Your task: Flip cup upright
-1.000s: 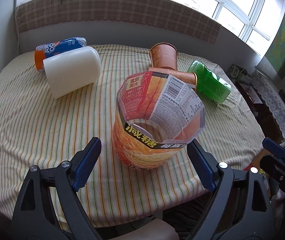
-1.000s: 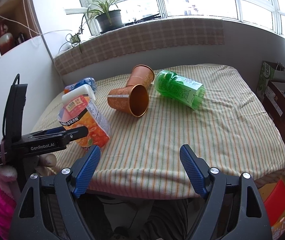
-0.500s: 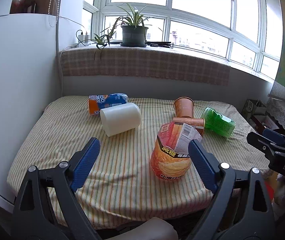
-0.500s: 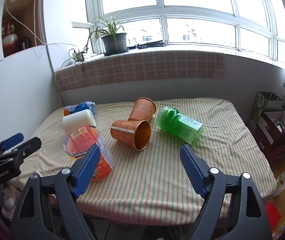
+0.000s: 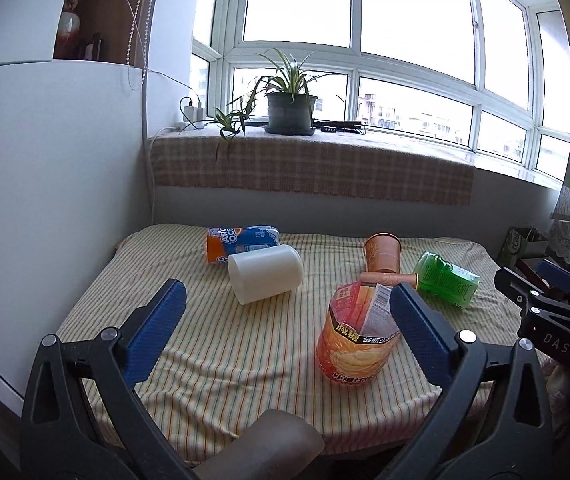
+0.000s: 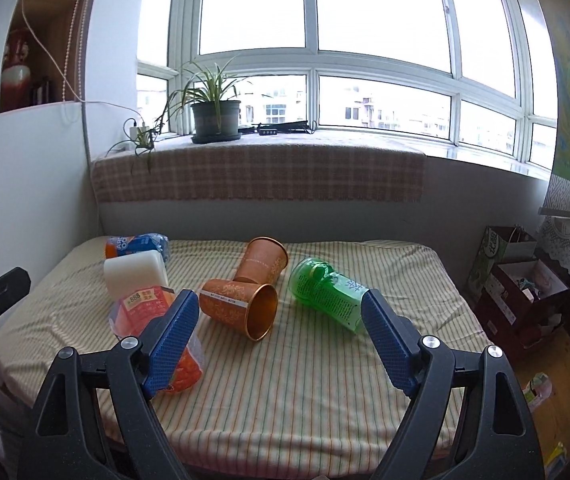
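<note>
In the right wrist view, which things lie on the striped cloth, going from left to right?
White cup on its side → orange snack cup → copper cup lying with its mouth toward the camera → green bottle cup on its side. The blue-and-orange bottle and the second copper cup overlap these, so I leave them out.

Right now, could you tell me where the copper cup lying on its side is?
In the right wrist view, the copper cup lies mid-table, between the orange snack bag on its left and the green bottle on its right.

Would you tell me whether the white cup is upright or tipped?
Tipped: the white cup lies on its side on the striped cloth, mouth facing sideways.
</note>
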